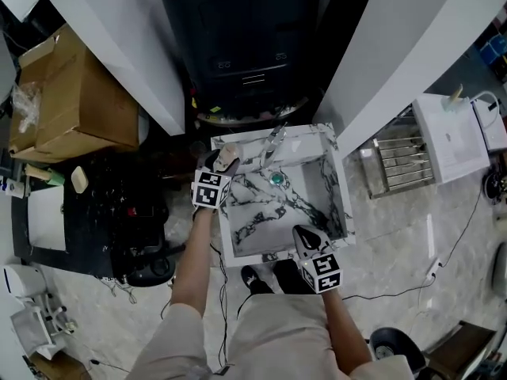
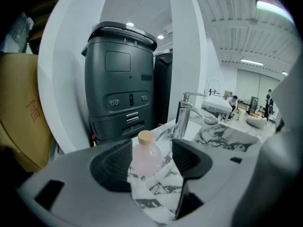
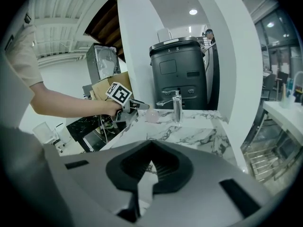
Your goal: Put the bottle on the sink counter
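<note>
the pink bottle (image 2: 144, 156) with its tan cap stands upright on the marble sink table (image 2: 158, 189), at the back left corner, left of the chrome faucet (image 2: 182, 116). the left gripper (image 2: 151, 146) has its fingers released and spread wide. the bottle sits between them, close against the left pad, with a clear gap on the other side. the right gripper (image 3: 150, 148) hovers over the table's near edge, well apart from the bottle, fingers clenched together on nothing. a dark grey machine (image 2: 120, 79) stands behind the sink.
</note>
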The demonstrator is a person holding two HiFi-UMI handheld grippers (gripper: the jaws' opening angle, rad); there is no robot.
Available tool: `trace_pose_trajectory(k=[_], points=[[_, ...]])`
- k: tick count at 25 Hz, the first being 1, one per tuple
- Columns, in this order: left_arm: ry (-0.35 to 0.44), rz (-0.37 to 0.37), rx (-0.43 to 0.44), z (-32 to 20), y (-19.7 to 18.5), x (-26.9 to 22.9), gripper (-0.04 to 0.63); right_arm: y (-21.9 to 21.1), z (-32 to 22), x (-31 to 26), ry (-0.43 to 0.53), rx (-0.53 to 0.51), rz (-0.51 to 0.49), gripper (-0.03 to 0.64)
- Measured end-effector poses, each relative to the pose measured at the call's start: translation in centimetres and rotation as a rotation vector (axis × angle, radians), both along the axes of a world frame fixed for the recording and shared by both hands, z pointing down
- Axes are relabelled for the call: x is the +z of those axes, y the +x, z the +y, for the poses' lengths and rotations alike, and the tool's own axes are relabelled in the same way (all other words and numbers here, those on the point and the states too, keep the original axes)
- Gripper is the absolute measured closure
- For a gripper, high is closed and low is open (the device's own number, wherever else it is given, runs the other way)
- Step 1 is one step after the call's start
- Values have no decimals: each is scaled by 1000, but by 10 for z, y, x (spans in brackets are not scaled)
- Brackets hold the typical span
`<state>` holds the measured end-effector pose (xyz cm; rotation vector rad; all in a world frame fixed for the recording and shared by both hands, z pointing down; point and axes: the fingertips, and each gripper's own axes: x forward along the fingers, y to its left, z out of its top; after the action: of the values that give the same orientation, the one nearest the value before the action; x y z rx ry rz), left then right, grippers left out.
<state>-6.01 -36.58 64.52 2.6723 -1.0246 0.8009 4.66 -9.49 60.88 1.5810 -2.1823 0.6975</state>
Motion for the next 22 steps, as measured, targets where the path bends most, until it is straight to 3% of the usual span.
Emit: trace_pose_trajectory(k=[10,22], points=[[41,59,-68,65,-44,-38,330,-40,-20,-7,51,-42,-34,612],[-2,141,-139,137,-79,-49,330,-63,-28,-7,97,-2,-64,612]])
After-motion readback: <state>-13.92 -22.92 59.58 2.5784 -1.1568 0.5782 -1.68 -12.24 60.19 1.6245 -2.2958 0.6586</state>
